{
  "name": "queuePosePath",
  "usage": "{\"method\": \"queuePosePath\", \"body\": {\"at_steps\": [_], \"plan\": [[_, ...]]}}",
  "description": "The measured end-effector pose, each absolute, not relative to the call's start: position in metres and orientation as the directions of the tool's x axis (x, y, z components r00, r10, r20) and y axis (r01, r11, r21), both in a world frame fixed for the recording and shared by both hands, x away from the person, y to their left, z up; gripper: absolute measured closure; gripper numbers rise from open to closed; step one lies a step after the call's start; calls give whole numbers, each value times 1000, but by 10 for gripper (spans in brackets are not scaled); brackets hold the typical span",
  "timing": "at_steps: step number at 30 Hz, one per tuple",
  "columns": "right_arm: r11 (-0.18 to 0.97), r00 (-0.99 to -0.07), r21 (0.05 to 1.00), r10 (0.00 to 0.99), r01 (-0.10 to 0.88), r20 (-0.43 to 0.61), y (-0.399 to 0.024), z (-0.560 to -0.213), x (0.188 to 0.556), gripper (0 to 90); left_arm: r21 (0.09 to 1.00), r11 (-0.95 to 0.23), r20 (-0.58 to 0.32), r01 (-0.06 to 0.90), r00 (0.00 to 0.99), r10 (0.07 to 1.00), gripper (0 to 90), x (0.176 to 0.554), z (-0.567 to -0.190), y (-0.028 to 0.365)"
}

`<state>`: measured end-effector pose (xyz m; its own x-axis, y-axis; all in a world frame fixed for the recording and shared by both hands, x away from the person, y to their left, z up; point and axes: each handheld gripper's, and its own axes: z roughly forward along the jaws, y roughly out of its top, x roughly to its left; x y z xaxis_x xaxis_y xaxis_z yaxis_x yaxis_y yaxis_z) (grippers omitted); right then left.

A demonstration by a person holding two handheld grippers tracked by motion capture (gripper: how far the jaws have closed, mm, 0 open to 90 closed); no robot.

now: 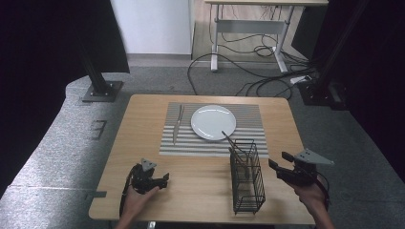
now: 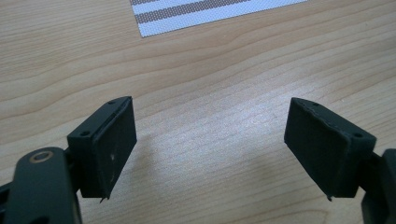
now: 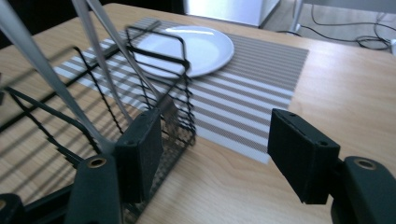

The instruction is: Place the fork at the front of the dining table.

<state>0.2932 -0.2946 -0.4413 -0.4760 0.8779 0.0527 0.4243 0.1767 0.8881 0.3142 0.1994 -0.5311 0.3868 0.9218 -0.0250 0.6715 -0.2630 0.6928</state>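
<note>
A black wire basket (image 1: 247,176) stands on the front right of the wooden table (image 1: 200,191), with metal cutlery handles (image 1: 228,140) leaning out of it toward a white plate (image 1: 213,122). The plate sits on a striped placemat (image 1: 248,124), and a knife (image 1: 177,125) lies to its left. My right gripper (image 1: 277,159) hovers just right of the basket, open and holding nothing. In the right gripper view the right gripper (image 3: 215,149) has the basket (image 3: 159,52) and cutlery handles (image 3: 105,56) beside its left jaw. My left gripper (image 1: 165,179) rests at the front left, open. The left gripper (image 2: 210,140) frames bare wood.
The placemat's corner (image 2: 187,11) lies ahead of the left gripper. Behind the table, a desk frame (image 1: 248,28) and loose cables (image 1: 267,81) are on the floor. Black stand bases (image 1: 101,90) flank the table. The plate (image 3: 201,46) lies beyond the basket.
</note>
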Motion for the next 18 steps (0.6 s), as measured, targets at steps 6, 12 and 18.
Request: {"method": "queuePosePath", "body": {"at_steps": [6,12,18], "plan": [[200,-517,892,855,405,43,-280,-425,296,359,695,-254,-31,673,381,924,170,314,-531,201],[211,-548,894,835,396,45,-267,-417,298,365,694,-248,-33,676,373,927,170,314,-531,202],[229,-579,891,814,391,45,-254,-413,301,372,691,-247,-29,679,367,930,170,313,-531,204]]}}
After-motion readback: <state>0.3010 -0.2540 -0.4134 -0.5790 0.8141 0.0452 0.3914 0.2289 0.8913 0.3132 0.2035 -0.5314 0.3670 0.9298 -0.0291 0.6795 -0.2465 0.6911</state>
